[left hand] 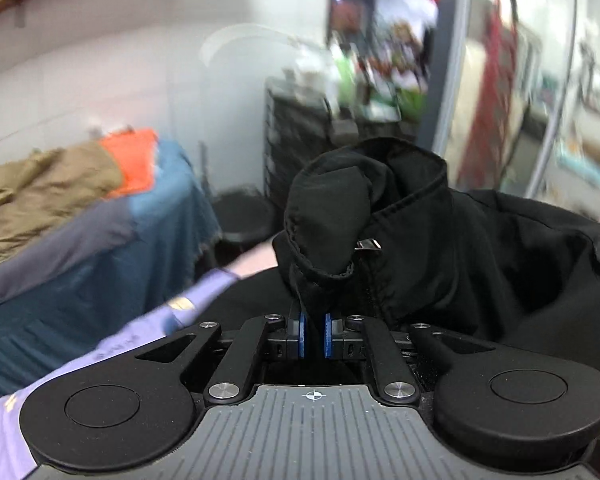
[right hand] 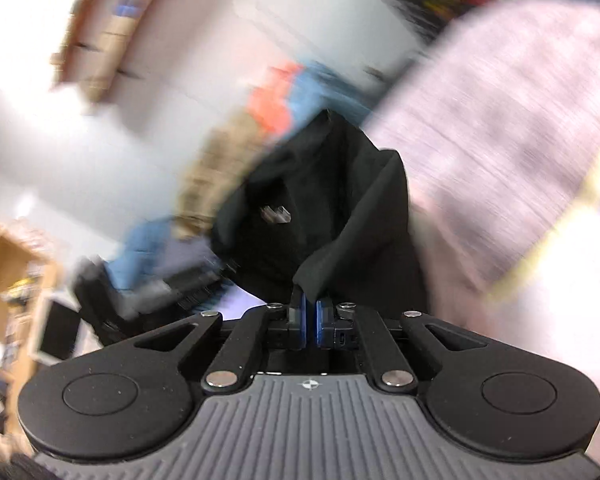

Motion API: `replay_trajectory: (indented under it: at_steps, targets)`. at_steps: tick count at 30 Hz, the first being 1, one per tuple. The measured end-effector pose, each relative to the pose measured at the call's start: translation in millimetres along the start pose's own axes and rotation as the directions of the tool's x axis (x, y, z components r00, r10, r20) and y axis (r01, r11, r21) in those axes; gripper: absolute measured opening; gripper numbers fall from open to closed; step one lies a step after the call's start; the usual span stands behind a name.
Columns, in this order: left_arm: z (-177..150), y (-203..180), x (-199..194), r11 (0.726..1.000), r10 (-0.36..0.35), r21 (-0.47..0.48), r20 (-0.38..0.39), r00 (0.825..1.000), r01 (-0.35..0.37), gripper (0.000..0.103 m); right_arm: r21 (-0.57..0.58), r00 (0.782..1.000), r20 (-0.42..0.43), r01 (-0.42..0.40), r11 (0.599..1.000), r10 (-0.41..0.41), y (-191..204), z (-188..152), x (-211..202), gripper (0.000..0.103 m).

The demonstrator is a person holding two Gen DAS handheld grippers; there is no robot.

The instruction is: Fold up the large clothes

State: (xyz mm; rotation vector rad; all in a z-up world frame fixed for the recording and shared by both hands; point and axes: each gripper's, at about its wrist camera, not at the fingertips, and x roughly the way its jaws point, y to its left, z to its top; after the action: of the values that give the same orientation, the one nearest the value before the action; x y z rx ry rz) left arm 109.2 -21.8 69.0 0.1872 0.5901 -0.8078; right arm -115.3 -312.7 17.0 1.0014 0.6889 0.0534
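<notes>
Both tools grip one black jacket (left hand: 400, 216), which bunches up off whatever carries it, with nothing visibly supporting it in front of either camera. The left tool (left hand: 315, 334) has its blue pads drawn close together, a fold of the black cloth running down between them; a small gap shows between the pads lower down, yet the fabric looks pinched at the tips. The right tool (right hand: 309, 322) is clenched tight on a peak of the same jacket (right hand: 324, 200), its pads almost meeting around the thin fabric. A metal zip pull (left hand: 369, 245) shows near the collar, so the front of the garment probably faces the left camera. Behind lies a blue-covered bed (left hand: 100, 256) piled with tan and orange clothes (left hand: 48, 192), well apart from the jacket.

The step looks like the pick-up and shake-out before any fold. Next, the two hands would need to draw apart so the jacket hangs flat, then lay it down smoothly.
</notes>
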Motion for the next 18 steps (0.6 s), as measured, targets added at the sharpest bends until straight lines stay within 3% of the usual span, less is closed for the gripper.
replay_trajectory:
  at_steps: [4,7,10,11,14,15,16,17,18]
  targets:
    - [11.4,-9.5,-88.2,1.000,0.021,0.018,0.150,0.989,-0.024,0.040,-0.119,0.974,0.037,-0.218,0.969,0.224,61.0,14.0,-21.5,0.007]
    - [16.0,-21.5,-150.4,0.998,0.049,0.011,0.252,0.966,-0.054,0.041,-0.189,0.918,0.010,-0.388,0.902,0.397,102.9,21.2,-35.4,0.007]
    - [24.0,-33.1,-208.3,0.998,0.064,-0.006,0.352,0.934,-0.067,0.042,-0.230,0.824,-0.032,-0.558,0.798,0.566,135.8,27.9,-51.8,0.003]
    - [27.2,-38.9,-220.7,0.997,0.073,0.006,0.374,0.925,-0.081,0.042,-0.247,0.780,-0.039,-0.613,0.750,0.624,149.1,30.8,-60.2,0.002]
    - [30.2,-53.8,-241.4,0.996,0.069,0.028,0.385,0.920,-0.087,0.043,-0.272,0.594,-0.005,-0.775,0.570,0.805,170.6,54.5,-94.1,0.002]
    - [28.8,-57.6,-239.7,0.996,0.067,0.032,0.379,0.923,-0.086,0.043,-0.296,0.605,0.020,-0.757,0.582,0.796,178.5,64.7,-105.3,0.002]
    - [23.8,-61.1,-236.9,0.996,0.064,0.040,0.368,0.928,-0.085,0.043,-0.328,0.647,0.042,-0.711,0.622,0.762,186.1,72.9,-112.9,0.002]
    - [18.0,-64.8,-227.8,0.995,0.067,0.040,0.349,0.935,-0.086,0.043,-0.395,0.717,0.073,-0.618,0.680,0.693,194.5,77.6,-117.8,0.003]
    - [13.0,-68.8,-209.3,0.996,0.068,0.026,0.321,0.945,-0.080,0.042,-0.434,0.776,0.114,-0.523,0.733,0.621,196.2,78.4,-117.5,0.027]
